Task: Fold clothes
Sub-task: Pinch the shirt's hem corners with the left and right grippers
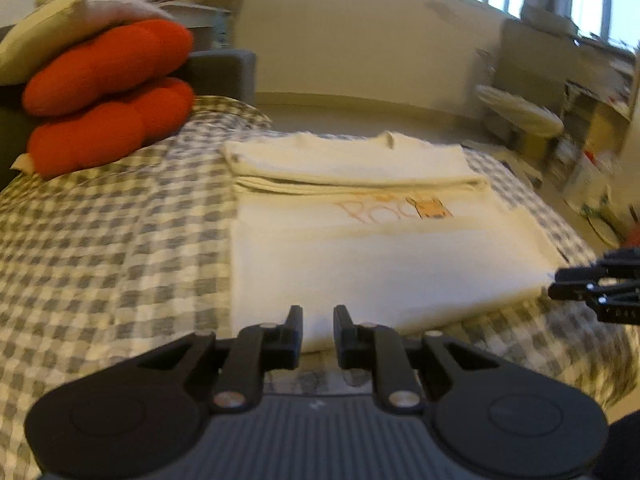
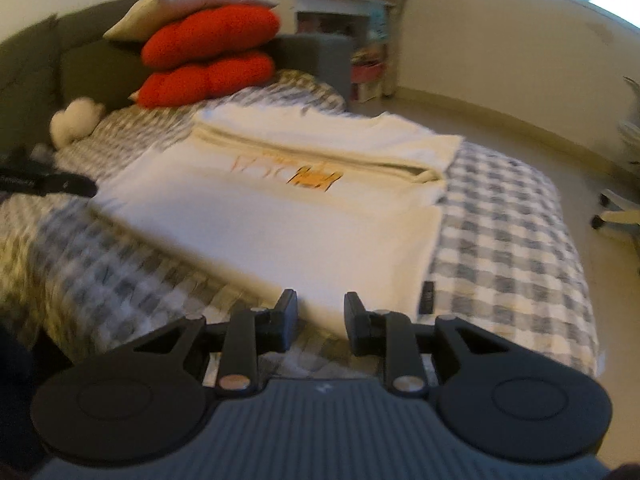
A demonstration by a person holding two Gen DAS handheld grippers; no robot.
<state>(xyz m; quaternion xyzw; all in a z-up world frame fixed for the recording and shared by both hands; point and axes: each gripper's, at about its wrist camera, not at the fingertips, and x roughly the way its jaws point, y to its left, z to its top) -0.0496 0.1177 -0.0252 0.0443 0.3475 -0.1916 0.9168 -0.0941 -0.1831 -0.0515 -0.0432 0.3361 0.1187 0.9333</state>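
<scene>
Checked bedspread (image 1: 100,240) carries the cream T-shirt (image 1: 360,256), partly folded, near hem along the spread's near edge. Red cushions (image 1: 108,92) at the far left corner. Left gripper (image 1: 318,320) and right gripper (image 2: 321,306) — both slightly parted, empty, just above the hem. Judgement: pinch both hem corners evenly, lift together.

Open bedspread around my shirt
Checked bedspread (image 1: 120,240) lies bare beside my folded shirt (image 1: 360,260); red cushions (image 1: 108,96) block the far left corner.
</scene>
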